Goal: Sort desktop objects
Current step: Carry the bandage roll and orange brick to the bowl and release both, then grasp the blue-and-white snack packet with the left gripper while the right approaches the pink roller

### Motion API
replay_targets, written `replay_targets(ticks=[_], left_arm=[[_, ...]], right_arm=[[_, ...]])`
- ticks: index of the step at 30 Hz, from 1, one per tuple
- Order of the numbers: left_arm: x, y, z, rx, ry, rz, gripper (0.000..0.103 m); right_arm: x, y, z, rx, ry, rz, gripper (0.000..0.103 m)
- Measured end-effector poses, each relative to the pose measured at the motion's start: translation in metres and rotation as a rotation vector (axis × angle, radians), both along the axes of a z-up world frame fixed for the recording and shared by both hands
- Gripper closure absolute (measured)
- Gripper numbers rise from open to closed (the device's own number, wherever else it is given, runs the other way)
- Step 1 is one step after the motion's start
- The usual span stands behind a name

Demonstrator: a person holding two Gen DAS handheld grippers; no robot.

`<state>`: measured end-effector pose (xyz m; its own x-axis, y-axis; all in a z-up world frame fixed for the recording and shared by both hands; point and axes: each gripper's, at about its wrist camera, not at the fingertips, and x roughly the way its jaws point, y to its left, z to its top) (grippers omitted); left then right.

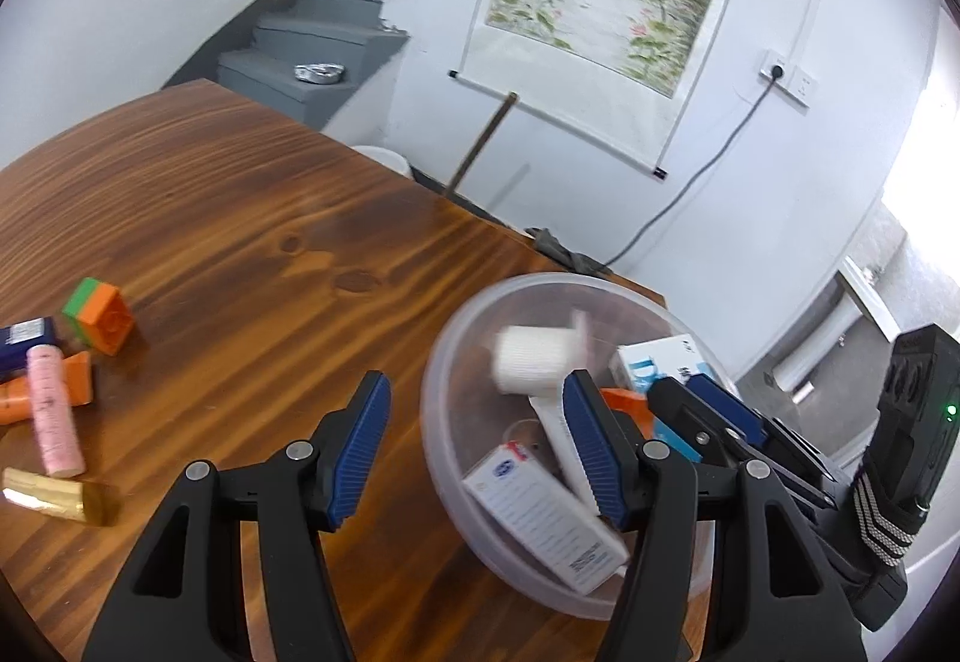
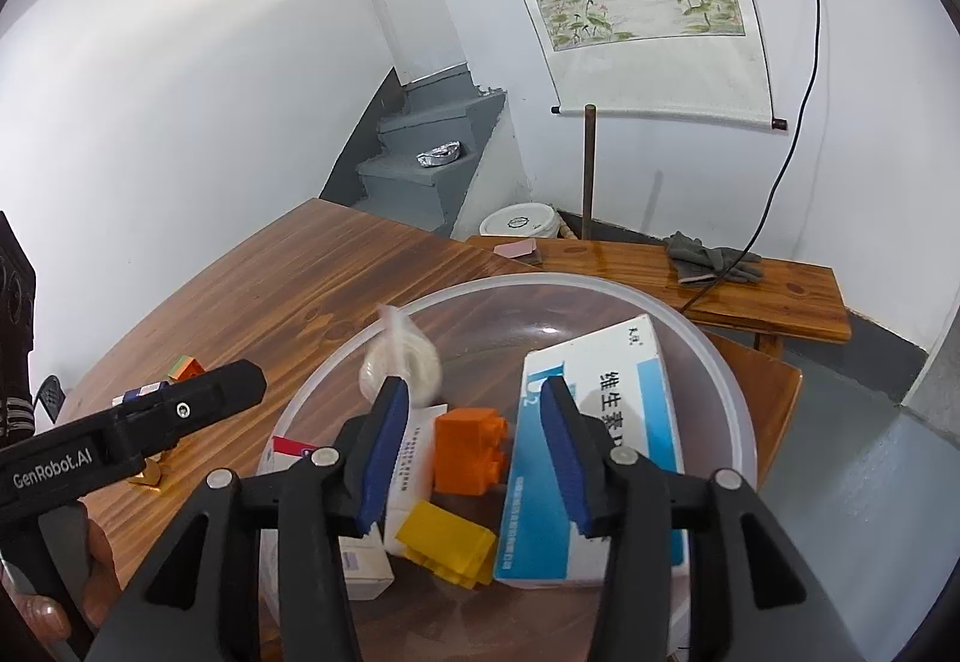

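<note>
Tongs, left (image 1: 477, 452) and right (image 2: 474, 449), gape empty over the bowl (image 1: 441, 362); a blurred white roll (image 1: 531, 359) defies identification.

A clear plastic bowl (image 2: 708, 356) holds boxes, bricks and a blurred white roll (image 2: 401, 362) (pink tube (image 1: 54, 410) lies outside).

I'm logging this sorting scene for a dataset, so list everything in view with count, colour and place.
Bowl: 1, clear plastic, table's right part.
Blue-white box: 1, in bowl, right side.
Orange block: 1, in bowl, middle.
Yellow block: 1, in bowl, near side.
White roll: 1, blurred, over the bowl.
Small white boxes: at least 2, in bowl, left.
Green-orange block: 1, table left.
Pink tube: 1, table left.
Orange tube: 1, under pink tube.
Gold item: 1, table's near left.
Table: 1, brown wood.
Left gripper: black, blue pads, open, empty.
Right gripper: same, open over bowl.
</note>
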<state>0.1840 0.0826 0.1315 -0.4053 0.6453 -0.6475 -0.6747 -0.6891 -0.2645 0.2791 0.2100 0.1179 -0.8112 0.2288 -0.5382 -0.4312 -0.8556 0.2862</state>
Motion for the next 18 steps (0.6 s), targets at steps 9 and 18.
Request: replay_targets(ticks=[9, 18], left_arm=[[-0.008, -0.034, 0.004, -0.019, 0.005, 0.087, 0.039], [-0.025, -0.088, 0.003, -0.049, -0.006, 0.212, 0.039]], right_arm=[[0.0, -0.029, 0.012, 0.04, 0.021, 0.037, 0.048], [-0.018, -0.077, 0.017, 0.073, 0.014, 0.164, 0.046]])
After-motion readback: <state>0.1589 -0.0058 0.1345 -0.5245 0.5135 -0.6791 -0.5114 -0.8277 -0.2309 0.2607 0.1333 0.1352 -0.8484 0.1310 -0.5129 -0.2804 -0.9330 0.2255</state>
